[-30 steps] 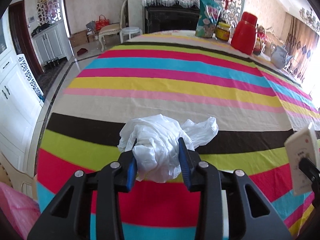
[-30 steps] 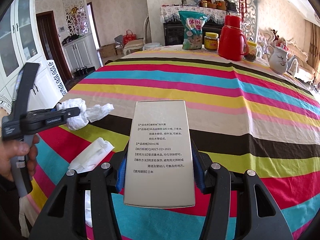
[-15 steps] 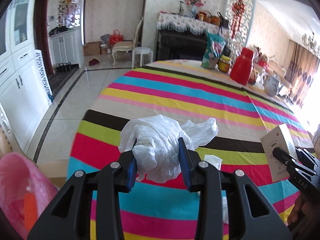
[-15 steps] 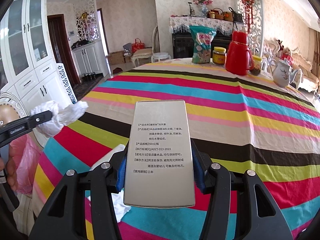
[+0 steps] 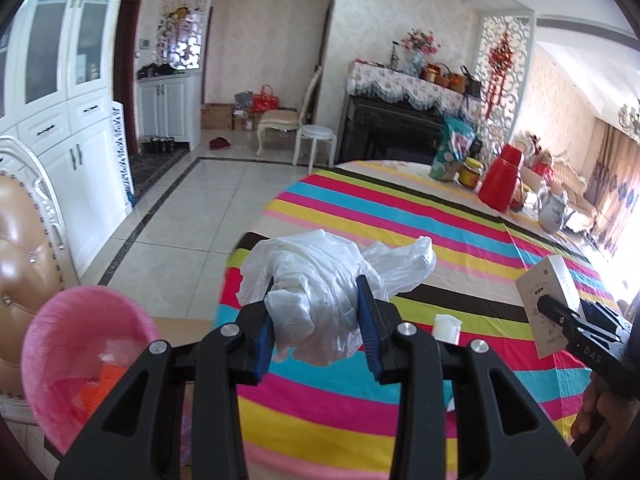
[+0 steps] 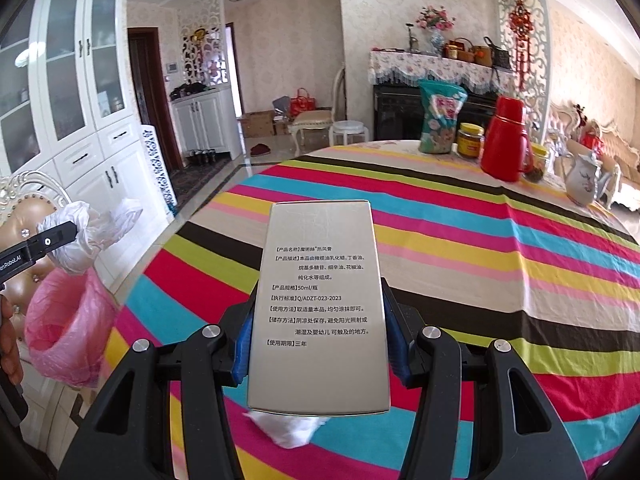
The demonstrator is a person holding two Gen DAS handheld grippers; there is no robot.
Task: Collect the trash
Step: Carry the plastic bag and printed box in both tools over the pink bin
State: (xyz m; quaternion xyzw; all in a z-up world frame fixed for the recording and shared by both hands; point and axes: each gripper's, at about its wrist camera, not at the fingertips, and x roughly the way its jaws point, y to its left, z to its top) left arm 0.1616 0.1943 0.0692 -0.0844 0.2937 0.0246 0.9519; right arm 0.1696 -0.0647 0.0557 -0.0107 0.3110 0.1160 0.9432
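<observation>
The crumpled white plastic bag (image 5: pixel 320 312) is gripped in the left tongs (image 5: pixel 318 320) and has been carried off the striped worktop (image 5: pixel 460 248) towards the pink-lined bin (image 5: pixel 76 344). The silver printed carton (image 6: pixel 320 304) remains clamped in the right tongs (image 6: pixel 318 344). Release over the bin is judged imminent.

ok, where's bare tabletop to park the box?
Free: wide striped cloth between the box and the far red flask. Crowded: far edge around snack bag, jar, teapot; near edge has tissue.
</observation>
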